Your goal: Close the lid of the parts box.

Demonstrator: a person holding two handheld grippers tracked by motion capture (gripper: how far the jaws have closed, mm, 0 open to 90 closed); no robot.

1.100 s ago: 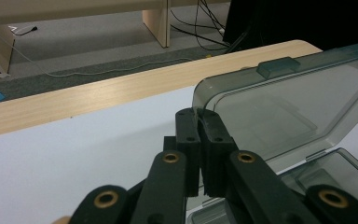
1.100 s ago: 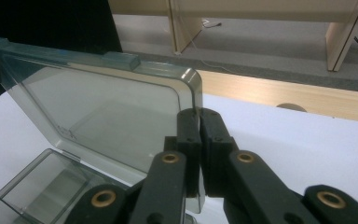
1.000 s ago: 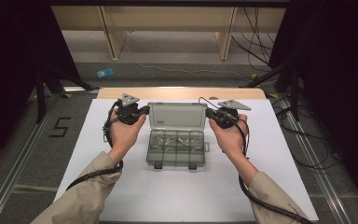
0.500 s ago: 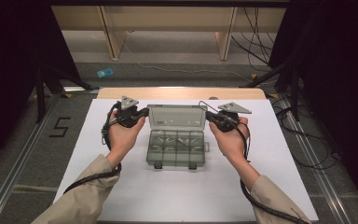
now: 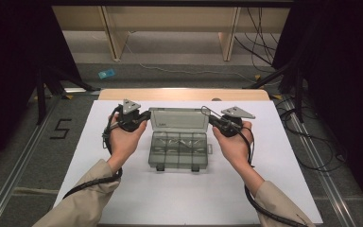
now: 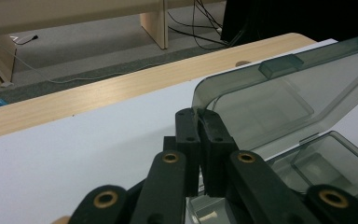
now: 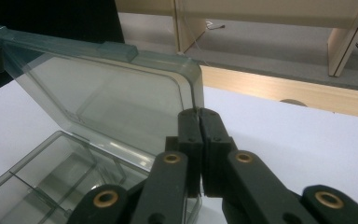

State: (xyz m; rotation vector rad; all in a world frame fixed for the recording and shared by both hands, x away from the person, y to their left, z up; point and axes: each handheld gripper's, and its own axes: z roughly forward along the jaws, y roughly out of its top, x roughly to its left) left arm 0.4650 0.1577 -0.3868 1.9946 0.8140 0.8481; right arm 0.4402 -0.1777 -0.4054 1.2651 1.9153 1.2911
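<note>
Barely anything shifts; both our grippers, left [image 5: 144, 116] and right [image 5: 213, 121], pinch the lid [image 5: 179, 119]; uneven pulling could twist it.

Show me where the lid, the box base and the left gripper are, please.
lid [image 5: 178, 119]: high view, middle of the raised clear panel.
box base [image 5: 178, 151]: high view, its divided compartments.
left gripper [image 6: 199, 112]: left gripper view, between its fingertips, at the lid's edge.

White table sheet [image 5: 274, 189], wooden table edge [image 5: 123, 94], floor cables [image 5: 179, 71], possibly blue tape [image 5: 106, 74]
</note>
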